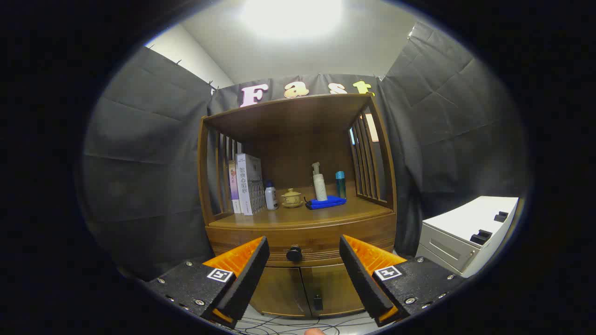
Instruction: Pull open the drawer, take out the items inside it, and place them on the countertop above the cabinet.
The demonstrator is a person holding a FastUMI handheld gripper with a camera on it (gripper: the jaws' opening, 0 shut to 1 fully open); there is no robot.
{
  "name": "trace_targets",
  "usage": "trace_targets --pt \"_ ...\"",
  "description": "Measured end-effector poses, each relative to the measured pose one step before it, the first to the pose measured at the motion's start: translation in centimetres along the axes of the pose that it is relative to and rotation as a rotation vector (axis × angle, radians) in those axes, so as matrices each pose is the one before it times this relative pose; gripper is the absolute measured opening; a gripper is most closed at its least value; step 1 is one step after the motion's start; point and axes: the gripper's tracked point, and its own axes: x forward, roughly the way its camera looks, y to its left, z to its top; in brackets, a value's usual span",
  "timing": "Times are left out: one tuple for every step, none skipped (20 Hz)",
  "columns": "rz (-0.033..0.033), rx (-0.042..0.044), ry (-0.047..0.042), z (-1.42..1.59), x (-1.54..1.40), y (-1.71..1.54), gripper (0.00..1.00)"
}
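glossy wooden cabinet [298,232], matt dark drawer knob [294,253], soft blue cloth [326,202], paper books [247,184]

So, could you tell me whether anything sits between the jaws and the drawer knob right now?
Nothing visible does. The gripper is open, and the dark drawer knob shows in the gap between the jaws, beyond their tips, on the closed drawer under the countertop.
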Motion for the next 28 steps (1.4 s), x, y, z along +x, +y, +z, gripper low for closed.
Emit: trace_targets --pt "-0.00066 -0.00075 -0.00171 0.082 0.007 -0.049 0.95" --pt "0.00072 -0.00209 -0.00374 -0.019 -0.057 0.024 0.95" --pt "-0.00164 -0.00346 -0.00503 0.183 -0.032 -0.001 0.95" --pt "-0.00043 -0.00239 -0.00264 -0.052 0.106 -0.037 0.95" --pt "0.00303 -0.00162 0.00104 -0.058 -0.011 0.092 0.95" --pt "0.00364 -0.00227 0.0037 -0.185 0.058 0.091 0.95" --pt "0.00053 -0.00248 0.00249 -0.029 0.006 0.026 0.95" --pt "-0.00056 -0.00333 0.00228 -0.07 0.058 -0.05 0.95" --pt "0.00128 -0.00361 0.001 -0.045 0.033 0.007 0.95" --pt "0.001 -0.0043 0.00062 -0.092 -0.04 0.062 0.95" --pt "-0.00016 -0.00396 -0.00039 0.038 0.018 -0.005 0.95" --pt "-0.0007 -0.00196 -0.00185 -0.058 -0.046 -0.085 0.95" --pt "-0.00042 0.00071 -0.00105 0.015 -0.055 0.009 0.95" --pt "0.00057 0.00269 0.00217 -0.176 0.077 0.005 0.95" --pt "0.00224 0.00142 0.00186 0.004 0.101 0.068 0.95" --pt "-0.00027 0.0005 0.00126 -0.09 0.057 0.01 0.95" --pt "0.00226 -0.00114 0.00366 -0.037 0.091 0.076 0.95" --pt "0.00324 -0.00059 0.00177 -0.085 0.207 0.132 0.95" --pt "0.00326 -0.00103 -0.00038 0.136 0.257 0.099 0.95" --pt "0.00293 -0.00094 -0.0012 0.035 0.283 0.042 0.95" --pt "-0.00173 0.00085 -0.00374 0.127 0.4 -0.028 0.95" --pt "-0.00099 -0.00008 -0.00475 0.11 0.396 0.004 0.95" --pt "0.00004 0.00021 -0.0031 0.054 0.451 0.033 0.95" --pt "0.00189 -0.00059 -0.00363 0.104 0.445 0.192 0.95" --pt "0.00183 -0.00182 -0.00445 0.077 0.606 0.111 0.95" --pt "0.00134 -0.00391 -0.00159 -0.045 0.532 0.095 0.95" --pt "0.001 -0.0047 0.00069 -0.066 0.6 0.037 0.95" --pt "-0.0016 -0.00377 0.00262 -0.156 0.613 -0.088 0.95"
